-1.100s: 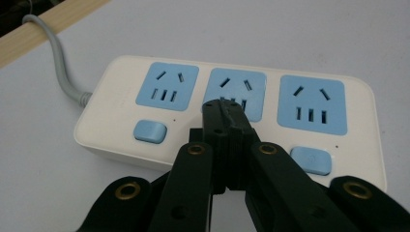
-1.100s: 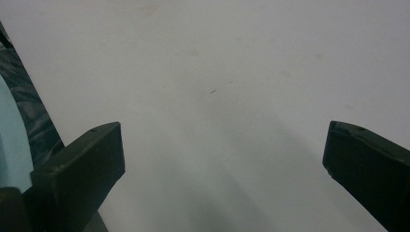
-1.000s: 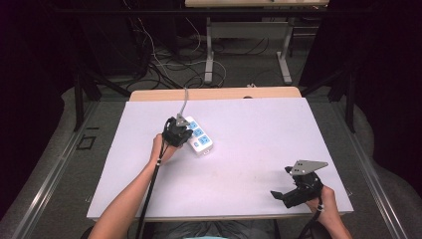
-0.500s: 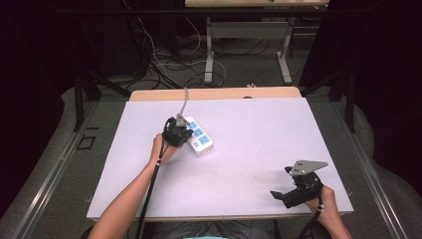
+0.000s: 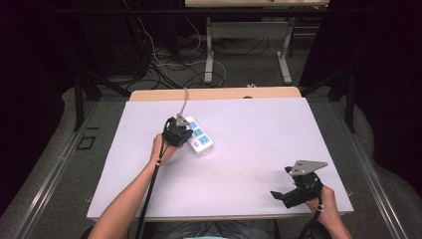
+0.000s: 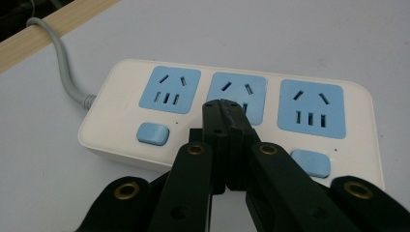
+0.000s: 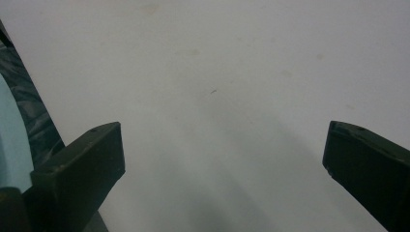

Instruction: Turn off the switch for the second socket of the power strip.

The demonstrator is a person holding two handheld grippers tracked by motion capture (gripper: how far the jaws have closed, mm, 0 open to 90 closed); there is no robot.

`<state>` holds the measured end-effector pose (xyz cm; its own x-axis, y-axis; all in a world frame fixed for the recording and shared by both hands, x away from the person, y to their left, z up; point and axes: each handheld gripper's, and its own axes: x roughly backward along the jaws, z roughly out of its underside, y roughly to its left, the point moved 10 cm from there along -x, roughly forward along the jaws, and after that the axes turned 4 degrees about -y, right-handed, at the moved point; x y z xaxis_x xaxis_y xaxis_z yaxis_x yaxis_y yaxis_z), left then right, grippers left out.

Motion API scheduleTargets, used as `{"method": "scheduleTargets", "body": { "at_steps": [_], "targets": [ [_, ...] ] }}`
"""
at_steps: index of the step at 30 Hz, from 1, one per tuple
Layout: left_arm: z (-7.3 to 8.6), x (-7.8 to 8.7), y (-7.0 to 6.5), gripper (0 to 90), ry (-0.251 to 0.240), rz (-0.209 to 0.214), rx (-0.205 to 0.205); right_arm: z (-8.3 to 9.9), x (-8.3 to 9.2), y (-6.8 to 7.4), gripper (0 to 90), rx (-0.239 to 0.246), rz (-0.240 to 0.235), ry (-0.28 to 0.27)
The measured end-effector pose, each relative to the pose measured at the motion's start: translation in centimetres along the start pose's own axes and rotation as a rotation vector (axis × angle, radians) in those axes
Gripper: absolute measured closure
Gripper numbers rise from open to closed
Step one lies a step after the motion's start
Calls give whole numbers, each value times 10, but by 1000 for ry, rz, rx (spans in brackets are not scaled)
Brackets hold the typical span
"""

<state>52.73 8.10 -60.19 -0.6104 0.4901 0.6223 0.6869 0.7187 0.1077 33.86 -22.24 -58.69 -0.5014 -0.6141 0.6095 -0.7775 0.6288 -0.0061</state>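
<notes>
The left hand-held gripper [image 6: 223, 104] has its jaws pressed together with nothing between them, their tips over the middle socket of the white power strip [image 6: 232, 121] that lies on the bench [image 5: 249, 149] right in front of it. It seems poised to press a switch (the middle blue button is hidden beneath it), so a straight, gentle push down would serve best. The right hand-held gripper [image 7: 222, 159] rests with jaws wide apart, well away to the side.

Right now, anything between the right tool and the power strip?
Nothing. In the high view only bare white tabletop lies between the right tool and the power strip. The shut left tool sits on the strip's far side.
</notes>
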Motion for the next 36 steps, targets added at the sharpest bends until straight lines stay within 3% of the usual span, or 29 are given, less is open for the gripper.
{"method": "scheduleTargets", "body": {
  "at_steps": [1,4,5,6,7,8,11,13,21,22,36],
  "targets": [
    [-1,0,0,898,-3,0,-1,0,0,1,8,-18,3,2],
    [-3,2,1,707,-15,-13,1,0,0,1,8,-16,2,2],
    [-4,2,2,707,-18,-20,6,0,0,1,8,-16,2,2],
    [-5,4,3,590,-13,-27,13,0,0,0,8,-2,1,-1],
    [-6,6,4,539,-9,-29,14,0,0,0,8,-5,2,-2],
    [-8,7,5,539,-25,-42,22,0,0,0,8,-5,2,-2],
    [-11,12,5,415,-35,-54,50,0,0,0,8,-3,1,-3],
    [-13,16,4,360,-36,-39,44,0,0,0,8,-4,1,-2],
    [-17,35,0,189,-52,-39,49,-1,0,0,8,-3,9,-7],
    [-17,37,0,168,-54,-42,48,0,1,1,8,-8,2,12],
    [-16,54,-3,1,-54,-37,59,-2,-1,1,8,-13,7,-9]
  ]
}}
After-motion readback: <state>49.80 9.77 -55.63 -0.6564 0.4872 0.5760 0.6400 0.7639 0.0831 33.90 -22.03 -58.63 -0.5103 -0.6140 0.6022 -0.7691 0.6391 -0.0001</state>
